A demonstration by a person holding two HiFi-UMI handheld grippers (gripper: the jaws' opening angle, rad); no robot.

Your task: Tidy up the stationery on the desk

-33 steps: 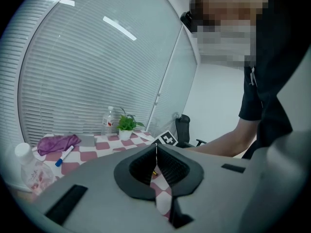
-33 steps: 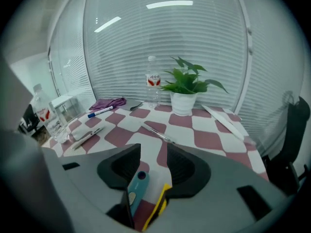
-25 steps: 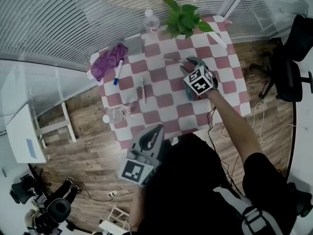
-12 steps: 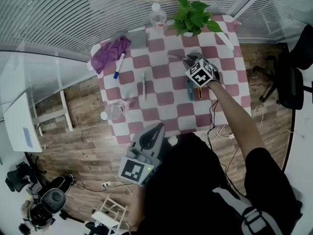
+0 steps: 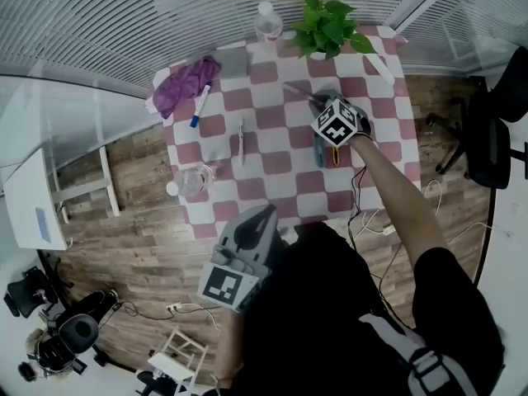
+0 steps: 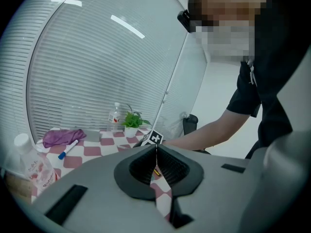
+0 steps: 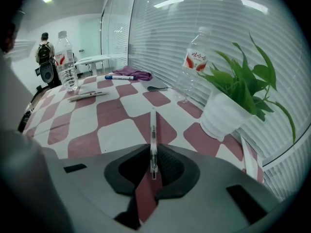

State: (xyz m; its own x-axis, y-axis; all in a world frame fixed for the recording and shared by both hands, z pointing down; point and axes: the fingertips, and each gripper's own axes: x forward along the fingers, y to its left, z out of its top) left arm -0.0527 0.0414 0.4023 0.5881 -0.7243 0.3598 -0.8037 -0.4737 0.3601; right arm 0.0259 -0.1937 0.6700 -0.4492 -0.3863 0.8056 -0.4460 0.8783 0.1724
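Observation:
A thin clear pen [image 7: 153, 130] lies on the red-and-white checked table [image 5: 280, 184], in front of the plant pot. My right gripper [image 7: 153, 168] points steeply down at it; its jaws have just been closing and the pads now press on the pen's near end. In the head view the right gripper [image 5: 320, 104] sits at the table's far right, the clear pen [image 5: 295, 90] sticking out to its left. My left gripper [image 5: 262, 214] hangs shut and empty by the table's near edge, also seen as the left gripper [image 6: 156, 154]. A blue marker [image 5: 199, 106] and a silver pen [image 5: 241, 141] lie apart.
A purple cloth [image 5: 183, 83] and a grey pad [image 5: 234, 63] lie at the far left corner. One water bottle [image 5: 268, 23] stands beside the potted plant [image 5: 326, 23]; another bottle [image 5: 191, 180] is at the left edge. A teal case [image 5: 322, 151] lies under my right arm.
My right gripper has sunk onto the clear pen and its jaws have closed on it. The left gripper has stayed where it was.

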